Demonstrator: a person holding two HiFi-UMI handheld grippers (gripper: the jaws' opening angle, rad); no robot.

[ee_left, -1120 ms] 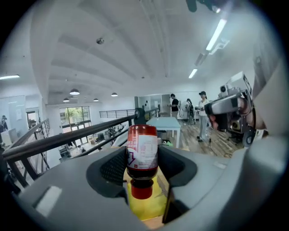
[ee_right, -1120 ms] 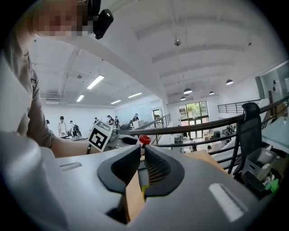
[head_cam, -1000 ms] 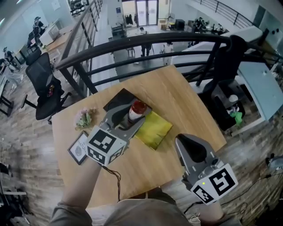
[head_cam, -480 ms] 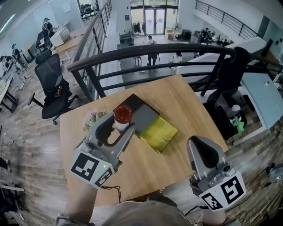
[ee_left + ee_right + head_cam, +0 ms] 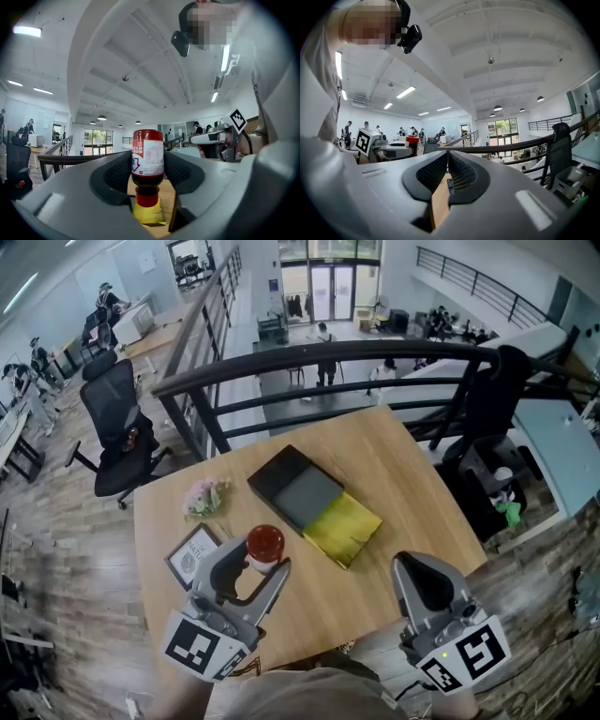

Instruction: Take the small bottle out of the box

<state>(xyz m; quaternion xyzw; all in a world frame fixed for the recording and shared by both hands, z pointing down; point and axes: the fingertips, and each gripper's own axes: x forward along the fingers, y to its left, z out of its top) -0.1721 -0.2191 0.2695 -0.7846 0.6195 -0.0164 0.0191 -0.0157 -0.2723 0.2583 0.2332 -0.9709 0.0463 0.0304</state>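
**Small bottle (image 5: pixel 265 543), red cap: out of the box**

Pinched between the jaws of the left gripper (image 5: pixel 255 565) at the near left of the table (image 5: pixel 403 465). It sits well apart from the box (image 5: pixel 300 491) at the table's centre. Right gripper (image 5: pixel 417 563) is at near right, jaws pressed together with nothing between them.

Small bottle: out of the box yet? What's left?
Done: small bottle is clear of the box, over the table nearer the person. In hand: left claw shut on it. Right claw shut, empty. Left: probably just setting it down.
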